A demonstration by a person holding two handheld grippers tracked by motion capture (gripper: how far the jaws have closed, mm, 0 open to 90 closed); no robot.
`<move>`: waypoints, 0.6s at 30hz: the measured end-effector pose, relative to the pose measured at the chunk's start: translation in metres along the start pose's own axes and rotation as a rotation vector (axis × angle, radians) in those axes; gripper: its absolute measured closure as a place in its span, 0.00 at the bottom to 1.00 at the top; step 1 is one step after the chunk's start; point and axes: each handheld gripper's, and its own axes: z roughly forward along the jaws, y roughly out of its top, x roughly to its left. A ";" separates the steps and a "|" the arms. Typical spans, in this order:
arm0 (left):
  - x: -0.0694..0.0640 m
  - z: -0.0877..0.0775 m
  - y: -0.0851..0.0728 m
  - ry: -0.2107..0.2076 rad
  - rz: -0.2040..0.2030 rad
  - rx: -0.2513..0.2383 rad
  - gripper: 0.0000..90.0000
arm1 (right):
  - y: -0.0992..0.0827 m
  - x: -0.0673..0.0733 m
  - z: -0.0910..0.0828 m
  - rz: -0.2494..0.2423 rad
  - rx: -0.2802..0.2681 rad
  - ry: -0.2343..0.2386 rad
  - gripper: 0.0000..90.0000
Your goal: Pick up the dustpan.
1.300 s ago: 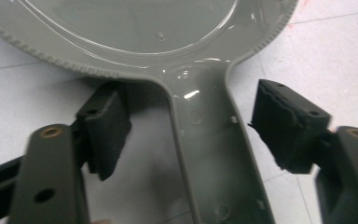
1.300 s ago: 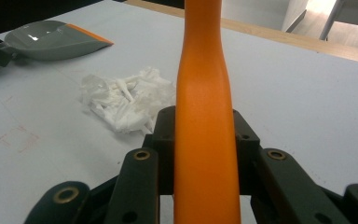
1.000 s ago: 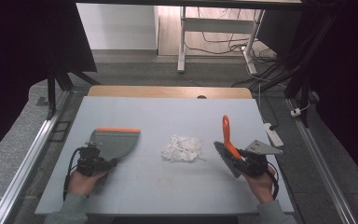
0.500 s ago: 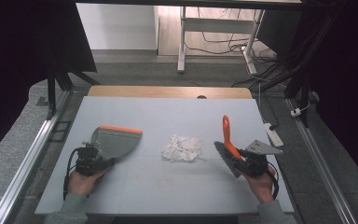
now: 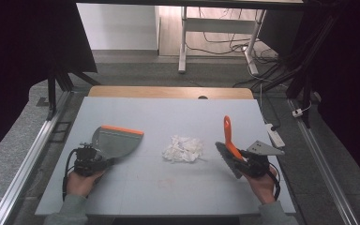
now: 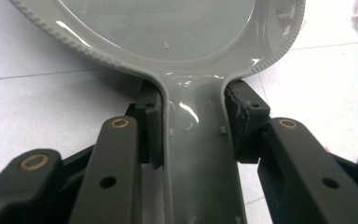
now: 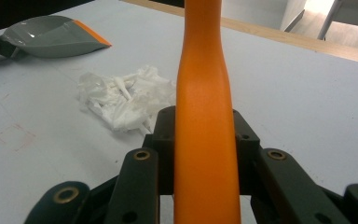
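Observation:
A grey dustpan [image 5: 117, 141] with an orange lip lies flat on the left of the pale table [image 5: 168, 112]. My left gripper [image 5: 90, 161] is shut on its handle [image 6: 200, 154], one pad on each side, with the pan [image 6: 168, 28] just ahead. A heap of white paper scraps [image 5: 183, 149] sits mid-table, between the two tools. On the right, my right gripper [image 5: 251, 164] is shut on the orange handle [image 7: 205, 116] of a brush [image 5: 228, 138] with a dark head. The handle slants up and away from the person. Both the scraps [image 7: 126, 95] and the dustpan [image 7: 51, 35] lie beyond it.
A wooden strip [image 5: 168, 92] borders the table's far edge. Metal rails [image 5: 37, 145] run along both sides. A white power strip [image 5: 275, 136] lies off the table's right edge. Behind the table stand desk legs and cables [image 5: 225, 33] on the floor.

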 end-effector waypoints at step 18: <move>0.003 -0.011 -0.001 -0.031 0.045 -0.075 0.68 | 0.000 0.000 -0.001 -0.001 -0.008 -0.003 0.78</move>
